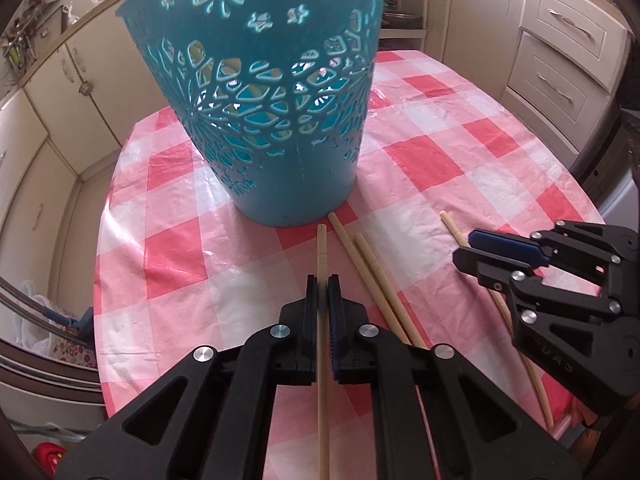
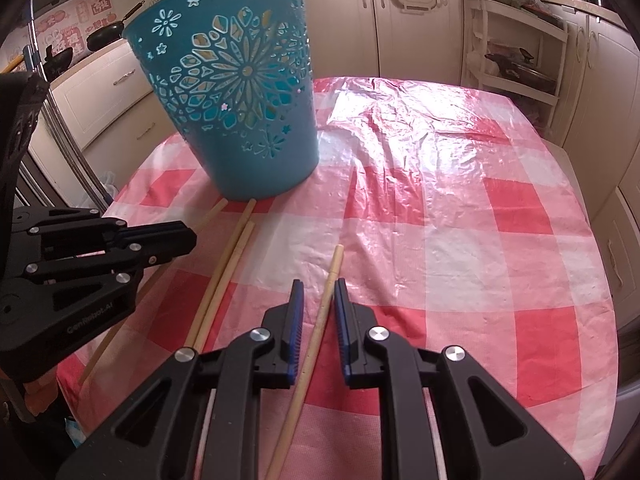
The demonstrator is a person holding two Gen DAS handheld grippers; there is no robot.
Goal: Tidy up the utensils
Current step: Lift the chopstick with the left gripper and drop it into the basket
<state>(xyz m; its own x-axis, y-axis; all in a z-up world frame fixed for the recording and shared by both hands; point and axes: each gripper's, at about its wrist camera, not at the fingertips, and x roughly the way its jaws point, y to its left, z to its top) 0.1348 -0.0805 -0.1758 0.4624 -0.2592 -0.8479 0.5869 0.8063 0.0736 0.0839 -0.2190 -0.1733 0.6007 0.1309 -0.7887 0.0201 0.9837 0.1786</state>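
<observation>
A teal perforated basket (image 1: 272, 92) stands on the checked table; it also shows in the right wrist view (image 2: 240, 104). Several wooden chopsticks lie in front of it. My left gripper (image 1: 322, 284) is shut on one chopstick (image 1: 321, 248), which runs back between the fingers. A pair of chopsticks (image 1: 372, 276) lies just to its right. My right gripper (image 2: 318, 288) is open, its fingers on either side of another chopstick (image 2: 332, 276) without touching it. That gripper shows in the left wrist view (image 1: 466, 248) over the same chopstick (image 1: 450, 220).
The table (image 2: 460, 208) has a shiny red and white plastic cloth. Cream kitchen cabinets (image 2: 400, 28) surround it. A white rack (image 2: 520, 48) stands at the back right. The left gripper (image 2: 188, 236) shows at the left of the right wrist view.
</observation>
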